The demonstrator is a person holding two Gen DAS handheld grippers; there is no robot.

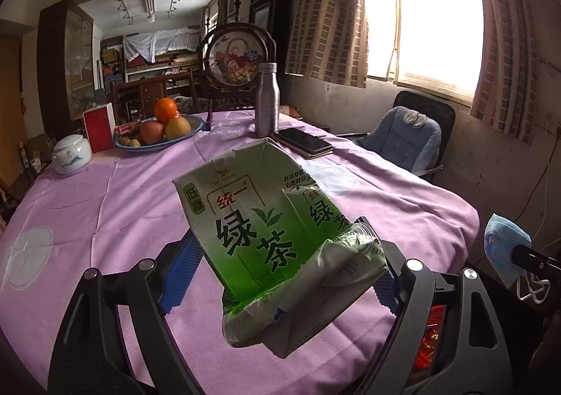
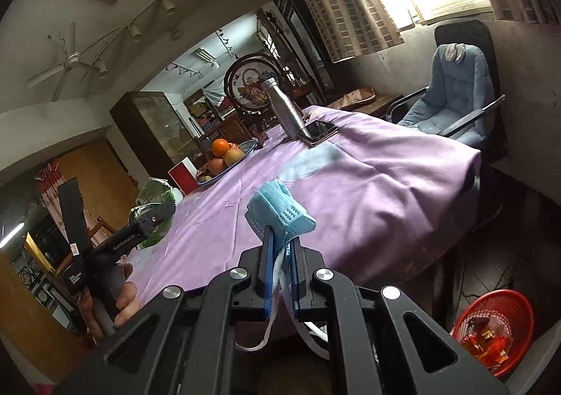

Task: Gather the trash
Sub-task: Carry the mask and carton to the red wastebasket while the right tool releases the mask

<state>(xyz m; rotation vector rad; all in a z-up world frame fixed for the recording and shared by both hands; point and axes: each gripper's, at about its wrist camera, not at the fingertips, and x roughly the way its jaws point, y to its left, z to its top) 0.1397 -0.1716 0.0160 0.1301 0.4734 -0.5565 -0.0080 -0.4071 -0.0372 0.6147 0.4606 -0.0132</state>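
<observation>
Left wrist view: the left gripper (image 1: 280, 276), black-framed with ribbed blue pads, pinches a crumpled green tea carton (image 1: 266, 219) between its fingers, above a table (image 1: 105, 205) draped in smooth lilac cloth. The carton is glossy card, green fading to white, printed with large dark Chinese characters; its lower end is crushed and creased against the right pad, while its torn upper end tilts away toward the far side of the table. Further back stand a brushed-metal bottle (image 1: 266, 100), a dark phone (image 1: 303, 142) lying flat just beside it, a bowl (image 1: 189, 135) of round fruit, a red box (image 1: 99, 130) and a white ceramic jar (image 1: 72, 154). At the right edge a pleated blue mask (image 1: 505, 247) hangs off the table side. Right wrist view: the right gripper (image 2: 282, 247) has its pads pressed nearly together on that mask (image 2: 280, 212), a soft folded paper-like fabric with a dotted edge; its white ear loops dangle down between the fingers. The mask is held in the air over the table's near edge. To the left, the carton (image 2: 154, 198) shows in the other gripper (image 2: 150, 219), held by a bare hand (image 2: 122, 300). On the floor at lower right sits a red mesh basket (image 2: 498, 325) with orange scraps inside. A padded blue chair (image 2: 452, 93) stands beyond the table.
</observation>
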